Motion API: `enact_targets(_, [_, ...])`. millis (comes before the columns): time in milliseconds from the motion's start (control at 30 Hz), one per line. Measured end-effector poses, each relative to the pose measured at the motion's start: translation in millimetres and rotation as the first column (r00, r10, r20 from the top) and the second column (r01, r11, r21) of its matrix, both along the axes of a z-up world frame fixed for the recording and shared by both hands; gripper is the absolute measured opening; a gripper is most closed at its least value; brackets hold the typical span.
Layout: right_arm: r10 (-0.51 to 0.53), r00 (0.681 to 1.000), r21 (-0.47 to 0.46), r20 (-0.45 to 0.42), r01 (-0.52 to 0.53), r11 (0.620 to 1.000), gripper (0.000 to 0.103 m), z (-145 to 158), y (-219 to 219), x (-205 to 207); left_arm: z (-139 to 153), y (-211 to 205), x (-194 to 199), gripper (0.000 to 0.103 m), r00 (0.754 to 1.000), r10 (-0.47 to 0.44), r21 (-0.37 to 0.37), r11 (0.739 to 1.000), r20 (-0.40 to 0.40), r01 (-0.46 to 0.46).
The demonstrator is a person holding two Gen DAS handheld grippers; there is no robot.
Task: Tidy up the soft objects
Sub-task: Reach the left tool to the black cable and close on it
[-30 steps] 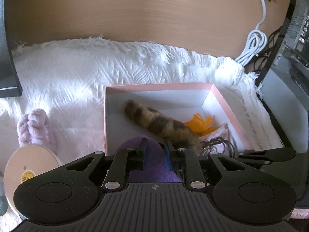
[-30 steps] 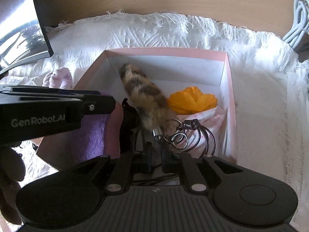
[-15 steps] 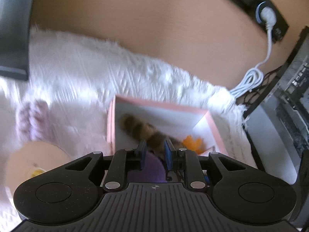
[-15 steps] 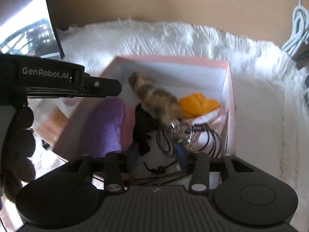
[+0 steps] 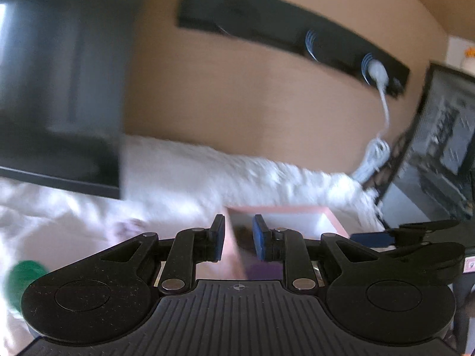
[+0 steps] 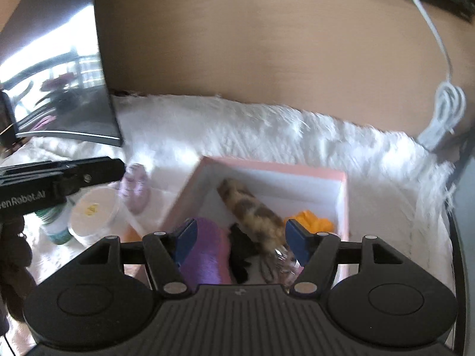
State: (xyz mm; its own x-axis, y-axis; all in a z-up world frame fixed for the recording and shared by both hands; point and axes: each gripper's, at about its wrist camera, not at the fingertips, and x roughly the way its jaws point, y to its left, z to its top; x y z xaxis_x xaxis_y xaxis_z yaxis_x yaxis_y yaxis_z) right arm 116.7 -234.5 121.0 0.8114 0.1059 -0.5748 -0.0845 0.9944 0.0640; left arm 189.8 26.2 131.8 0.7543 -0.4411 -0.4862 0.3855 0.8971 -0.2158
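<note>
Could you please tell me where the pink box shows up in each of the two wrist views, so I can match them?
Left wrist: the pink box sits low, right of centre, mostly hidden behind the left claw; only its blurred far rim shows.
Right wrist: the pink box is lower centre, open, beyond the right claw.
Shared landmark: the coiled white cable at the right against the wooden wall.

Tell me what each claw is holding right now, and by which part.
Nothing. The right claw is wide open above the pink box, with the purple soft item and furry tail lying loose inside. The left claw is open too, empty.
</note>
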Motion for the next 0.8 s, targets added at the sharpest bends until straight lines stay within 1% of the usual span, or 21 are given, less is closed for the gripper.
enact_targets(67, [0.026,1.000,-0.014,0.014,-0.026,1.000,0.066,8,9,1,2,26,-4,0.023,0.999,0.045,-0.022,0.999,0.018,-0.045])
enact_targets(133, [0.058,0.998,-0.019,0.025,-0.057,0.998,0.066,17,19,1,0,49,-5,0.023,0.996,0.092,-0.024,0.995,0.017,-0.092])
enact_targets(200, [0.092,0.995,-0.015,0.028,-0.092,0.996,0.066,25,29,4,-6,67,-7,0.023,0.991,0.137,-0.008,0.991,-0.004,-0.137])
enact_targets(267, [0.127,0.991,-0.022,0.032,-0.126,0.992,0.066,31,41,4,-17,77,-9,0.023,0.990,0.139,0.020,0.990,-0.028,-0.139])
enact_targets(400, [0.174,0.984,-0.063,0.036,-0.172,0.983,0.066,35,65,2,-50,74,-21,0.023,0.995,0.063,0.117,0.992,-0.077,-0.054])
enact_targets(467, [0.192,0.981,-0.079,0.028,-0.190,0.979,0.066,34,75,5,-69,68,-24,0.023,0.993,0.056,0.154,0.987,-0.101,-0.040])
enact_targets(567, [0.204,0.979,-0.087,0.015,-0.202,0.976,0.066,34,83,9,-93,63,-24,0.023,0.988,0.066,0.149,0.988,-0.141,-0.045])
enact_targets(633, [0.207,0.978,-0.094,0.007,-0.206,0.974,0.066,32,87,10,-106,61,-21,0.023,0.985,0.081,0.154,0.986,-0.152,-0.058])
enact_targets(733, [0.208,0.978,-0.105,-0.005,-0.207,0.973,0.066,28,89,10,-117,55,-16,0.023,0.983,0.124,0.215,0.972,-0.138,-0.092])
enact_targets(800, [0.207,0.978,-0.109,-0.014,-0.207,0.972,0.066,27,89,13,-121,57,-13,0.023,0.985,0.110,0.207,0.975,-0.134,-0.081])
